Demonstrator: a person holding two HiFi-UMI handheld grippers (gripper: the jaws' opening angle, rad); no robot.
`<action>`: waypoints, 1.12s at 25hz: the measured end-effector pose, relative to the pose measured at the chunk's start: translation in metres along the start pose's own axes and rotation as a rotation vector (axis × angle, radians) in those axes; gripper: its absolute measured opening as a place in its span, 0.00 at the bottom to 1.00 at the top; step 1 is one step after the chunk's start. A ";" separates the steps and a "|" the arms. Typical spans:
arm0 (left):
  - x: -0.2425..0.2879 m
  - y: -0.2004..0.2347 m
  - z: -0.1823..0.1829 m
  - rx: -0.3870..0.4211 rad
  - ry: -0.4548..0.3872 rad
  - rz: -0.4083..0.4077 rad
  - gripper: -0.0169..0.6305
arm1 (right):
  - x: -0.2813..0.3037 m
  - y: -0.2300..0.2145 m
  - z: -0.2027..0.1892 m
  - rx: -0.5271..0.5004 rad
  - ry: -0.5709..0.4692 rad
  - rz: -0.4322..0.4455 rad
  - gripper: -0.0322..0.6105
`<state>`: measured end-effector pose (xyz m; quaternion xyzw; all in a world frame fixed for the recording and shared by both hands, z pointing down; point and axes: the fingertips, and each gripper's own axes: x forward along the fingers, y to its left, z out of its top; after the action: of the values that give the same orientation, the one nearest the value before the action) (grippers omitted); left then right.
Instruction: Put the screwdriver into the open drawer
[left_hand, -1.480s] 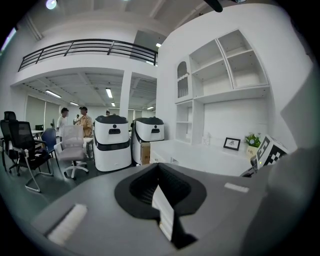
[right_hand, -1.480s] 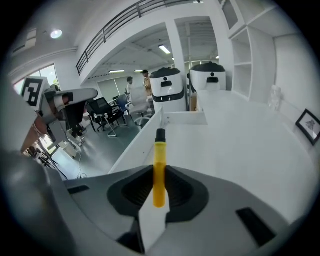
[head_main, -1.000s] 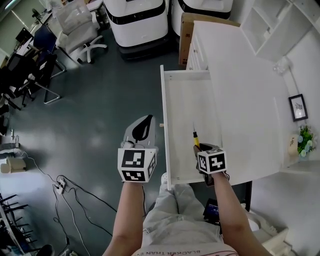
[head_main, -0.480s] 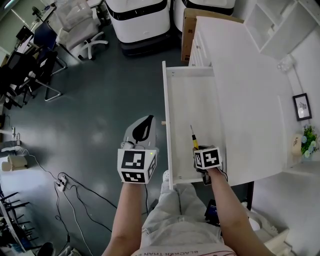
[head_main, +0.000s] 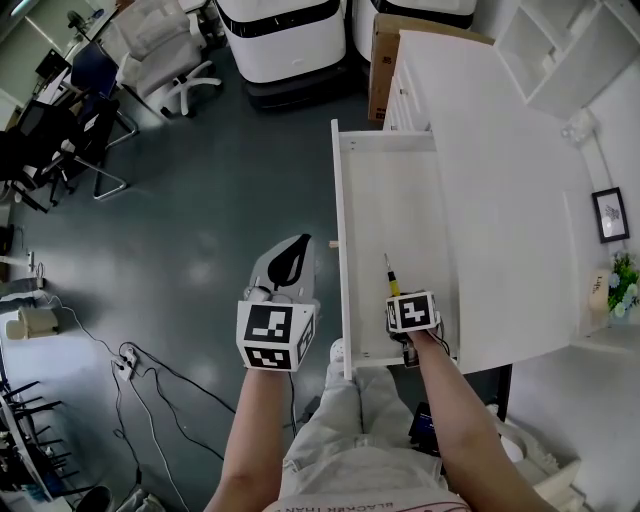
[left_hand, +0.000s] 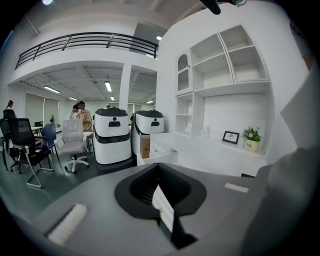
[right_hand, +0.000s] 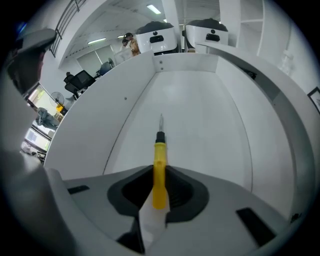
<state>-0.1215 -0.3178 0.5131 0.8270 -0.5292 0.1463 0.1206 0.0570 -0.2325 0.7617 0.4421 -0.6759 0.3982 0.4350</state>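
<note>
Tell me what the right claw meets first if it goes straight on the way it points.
Probably the floor of the open drawer: the right claw, shut on the screwdriver, aims steeply down into it, tip first. How near is unclear.

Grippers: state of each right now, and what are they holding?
Left gripper: shut, nothing between the jaws.
Right gripper: shut on the screwdriver, above the open drawer.
</note>
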 end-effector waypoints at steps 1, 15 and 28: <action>0.000 0.000 -0.001 0.000 0.001 -0.002 0.04 | 0.001 -0.001 0.001 -0.001 0.001 -0.013 0.17; 0.002 0.006 -0.002 -0.014 -0.003 -0.029 0.04 | -0.003 0.005 0.011 0.061 -0.036 -0.018 0.41; -0.004 0.004 0.018 -0.016 -0.066 -0.095 0.04 | -0.046 0.011 0.033 0.063 -0.141 -0.042 0.44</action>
<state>-0.1245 -0.3226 0.4957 0.8546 -0.4943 0.1088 0.1164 0.0493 -0.2484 0.7064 0.4965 -0.6824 0.3780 0.3806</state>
